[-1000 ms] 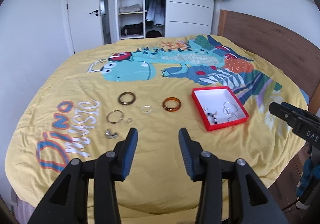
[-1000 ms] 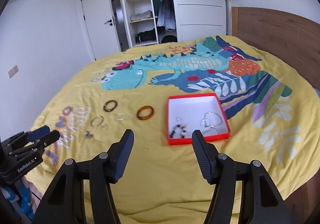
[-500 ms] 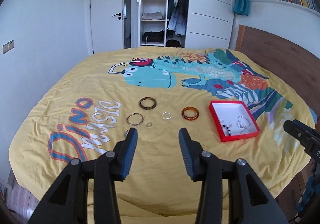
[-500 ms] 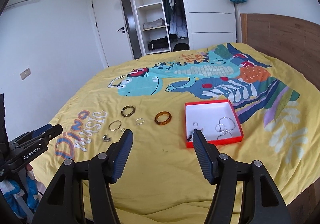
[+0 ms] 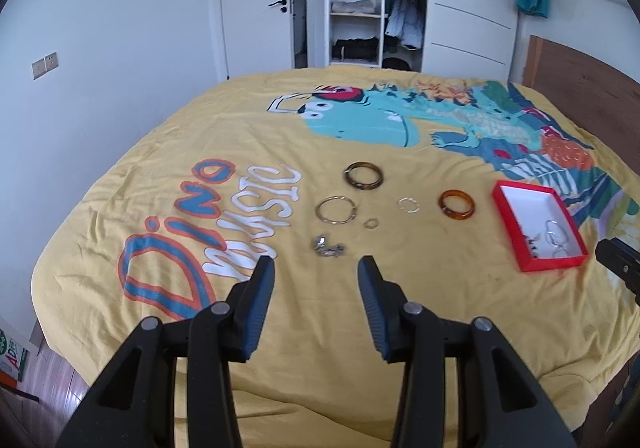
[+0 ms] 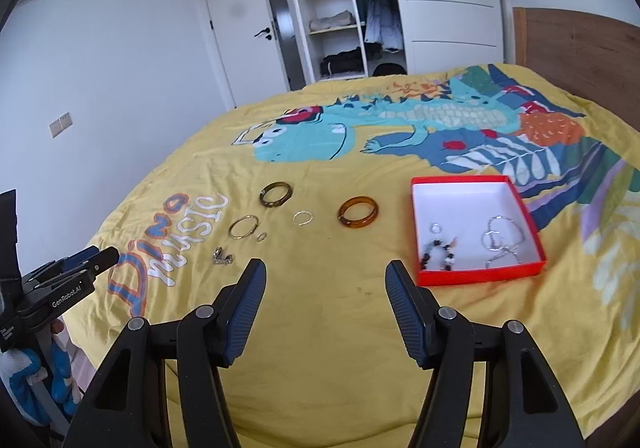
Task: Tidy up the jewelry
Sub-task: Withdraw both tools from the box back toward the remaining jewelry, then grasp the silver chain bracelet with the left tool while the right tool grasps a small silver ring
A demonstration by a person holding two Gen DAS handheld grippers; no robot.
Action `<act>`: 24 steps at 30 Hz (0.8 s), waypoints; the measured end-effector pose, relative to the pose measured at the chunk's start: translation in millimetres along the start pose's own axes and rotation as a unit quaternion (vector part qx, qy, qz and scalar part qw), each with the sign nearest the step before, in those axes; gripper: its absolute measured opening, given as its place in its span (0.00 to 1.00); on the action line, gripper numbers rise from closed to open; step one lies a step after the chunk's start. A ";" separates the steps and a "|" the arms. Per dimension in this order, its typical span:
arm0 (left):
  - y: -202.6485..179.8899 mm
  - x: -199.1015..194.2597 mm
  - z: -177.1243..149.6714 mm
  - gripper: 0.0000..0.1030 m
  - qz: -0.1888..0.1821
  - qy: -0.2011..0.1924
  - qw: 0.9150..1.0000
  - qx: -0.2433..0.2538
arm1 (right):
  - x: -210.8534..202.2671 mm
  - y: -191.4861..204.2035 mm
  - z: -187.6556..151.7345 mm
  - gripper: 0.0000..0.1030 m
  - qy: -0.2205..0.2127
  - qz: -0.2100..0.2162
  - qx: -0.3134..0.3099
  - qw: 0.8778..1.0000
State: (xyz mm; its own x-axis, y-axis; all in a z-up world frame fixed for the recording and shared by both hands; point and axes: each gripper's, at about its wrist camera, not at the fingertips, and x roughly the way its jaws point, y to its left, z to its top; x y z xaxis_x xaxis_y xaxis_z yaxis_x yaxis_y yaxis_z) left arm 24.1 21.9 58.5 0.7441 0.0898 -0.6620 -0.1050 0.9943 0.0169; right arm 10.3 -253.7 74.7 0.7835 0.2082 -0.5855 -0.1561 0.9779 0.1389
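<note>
Loose jewelry lies on the yellow bedspread: a dark bangle point(image 5: 363, 175) point(image 6: 275, 194), an amber bangle point(image 5: 456, 205) point(image 6: 357, 211), a thin gold hoop point(image 5: 337, 209) point(image 6: 243, 226), a small silver ring point(image 5: 408, 205) point(image 6: 302, 217), a tiny ring point(image 5: 371, 223) point(image 6: 262, 236) and a silver clump point(image 5: 328, 246) point(image 6: 222, 256). A red box point(image 5: 516, 229) point(image 6: 478, 275) holds a beaded piece point(image 6: 440, 248) and a silver chain point(image 6: 502, 240). My left gripper point(image 5: 316, 280) is open and empty, just short of the silver clump. My right gripper point(image 6: 325, 284) is open and empty, near the box.
The bed's front edge runs just below both grippers. A wooden headboard point(image 6: 580, 44) stands at the right. An open wardrobe point(image 6: 340, 8) and a white door point(image 5: 256, 8) are beyond the bed. Each gripper shows at the edge of the other's view point(image 6: 60, 284) point(image 5: 618, 264).
Both views have shifted left and drawn nearer the jewelry. The left gripper now points at the silver clump. Both grippers stay open and nothing on the bed has moved.
</note>
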 end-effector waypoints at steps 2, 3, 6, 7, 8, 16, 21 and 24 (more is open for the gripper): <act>5.6 11.6 -1.1 0.40 0.004 0.006 1.000 -0.004 | 11.6 3.2 1.2 0.59 0.006 0.004 -0.004 1.000; 8.4 17.8 -1.7 0.40 0.008 0.009 1.000 -0.006 | 20.0 5.3 1.6 0.60 0.010 0.006 -0.006 1.000; 15.2 36.9 -3.7 0.40 0.012 0.018 1.000 -0.013 | 40.7 10.5 0.8 0.59 0.022 0.006 -0.010 1.000; 16.7 42.8 -4.3 0.40 0.011 0.022 1.000 -0.015 | 47.5 11.4 0.3 0.57 0.027 0.006 -0.010 1.000; 17.8 47.8 -4.4 0.40 0.009 0.025 1.000 -0.015 | 53.6 12.0 -0.7 0.57 0.031 0.008 -0.010 0.999; 25.1 101.6 -3.0 0.40 -0.022 0.057 0.997 -0.035 | 121.0 27.1 -5.9 0.53 0.080 0.026 -0.027 0.996; 20.7 141.2 2.3 0.40 -0.045 0.079 0.995 -0.048 | 164.3 37.1 -7.7 0.52 0.102 0.039 -0.044 0.993; 14.7 169.2 7.0 0.40 -0.055 0.089 0.993 -0.057 | 189.9 39.7 -7.6 0.52 0.113 0.044 -0.052 0.991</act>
State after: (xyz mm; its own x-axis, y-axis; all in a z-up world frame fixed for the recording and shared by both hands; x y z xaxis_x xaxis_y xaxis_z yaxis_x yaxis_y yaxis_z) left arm 153.0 52.1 -48.0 0.6273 -0.0404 -0.7777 -0.1110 0.9838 -0.1407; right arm 148.3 -175.2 -36.9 0.6112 0.2806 -0.7401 -0.2893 0.9496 0.1211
